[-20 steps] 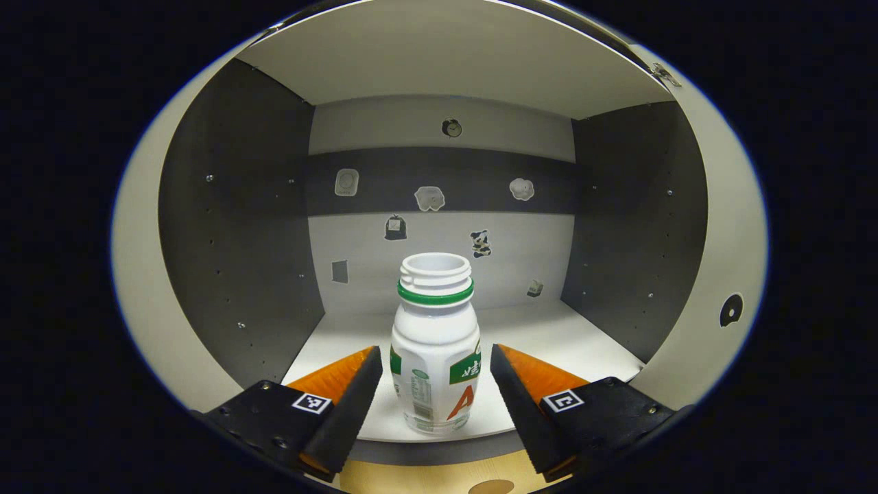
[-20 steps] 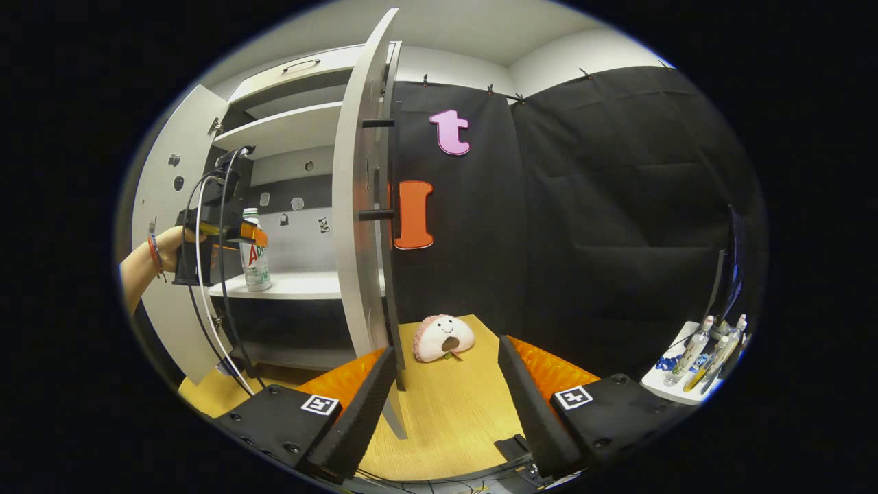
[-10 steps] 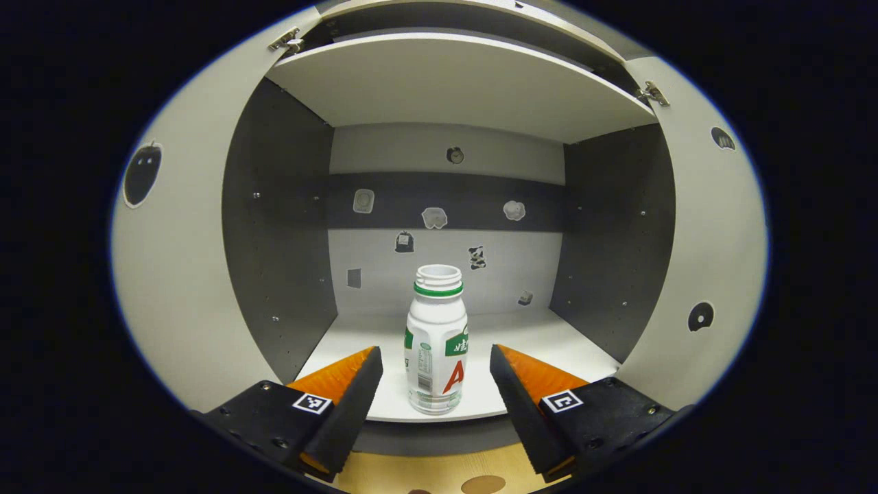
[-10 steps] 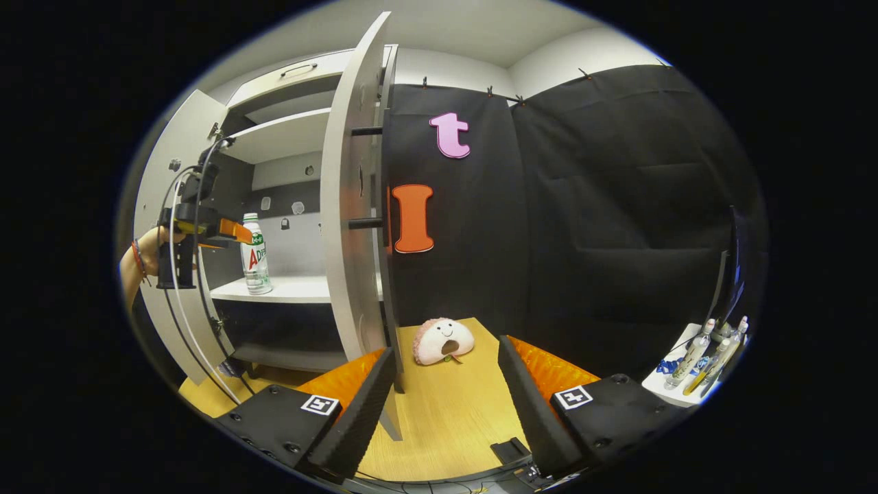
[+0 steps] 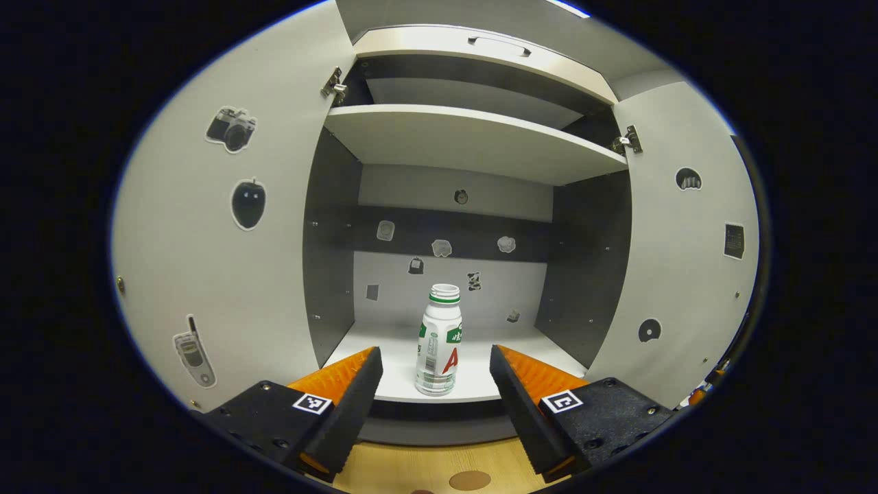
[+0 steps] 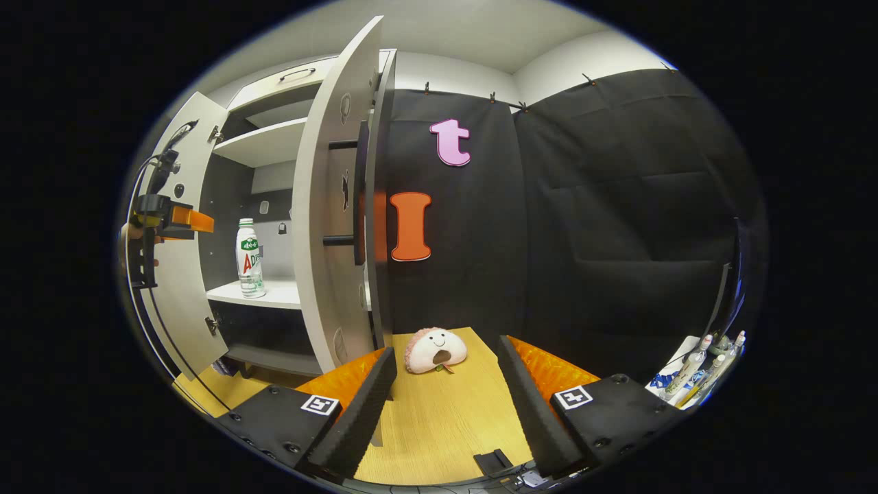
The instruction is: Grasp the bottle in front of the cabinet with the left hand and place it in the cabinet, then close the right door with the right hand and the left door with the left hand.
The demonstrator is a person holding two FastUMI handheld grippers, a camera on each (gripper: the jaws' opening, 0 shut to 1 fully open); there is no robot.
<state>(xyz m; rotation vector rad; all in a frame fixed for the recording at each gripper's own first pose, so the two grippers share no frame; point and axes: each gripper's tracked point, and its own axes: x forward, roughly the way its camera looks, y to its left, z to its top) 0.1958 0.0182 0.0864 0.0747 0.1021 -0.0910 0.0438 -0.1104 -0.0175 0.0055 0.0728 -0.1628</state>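
Note:
A white bottle [image 5: 439,350] with a green neck ring stands upright near the front edge of the cabinet shelf [image 5: 473,391], and it appears again as the bottle [image 6: 249,259] in the right gripper view. My left gripper [image 5: 435,401] is open and well back from the bottle, in front of the cabinet. The left gripper [image 6: 171,223] is also seen from the side in the right gripper view, held by a hand. The left door [image 5: 226,247] and right door [image 5: 679,261] both stand open. My right gripper [image 6: 446,405] is open, close beside the right door [image 6: 329,226].
A pink plush toy [image 6: 435,348] lies on the wooden floor [image 6: 439,425] by the black cloth wall. A white tray with several small bottles [image 6: 693,370] sits at the far right. Cables hang from the left gripper. An upper shelf [image 5: 473,140] spans the cabinet.
My left gripper has drawn back out of the cabinet, leaving the bottle standing on the shelf. The right gripper has shifted a little closer to the right door.

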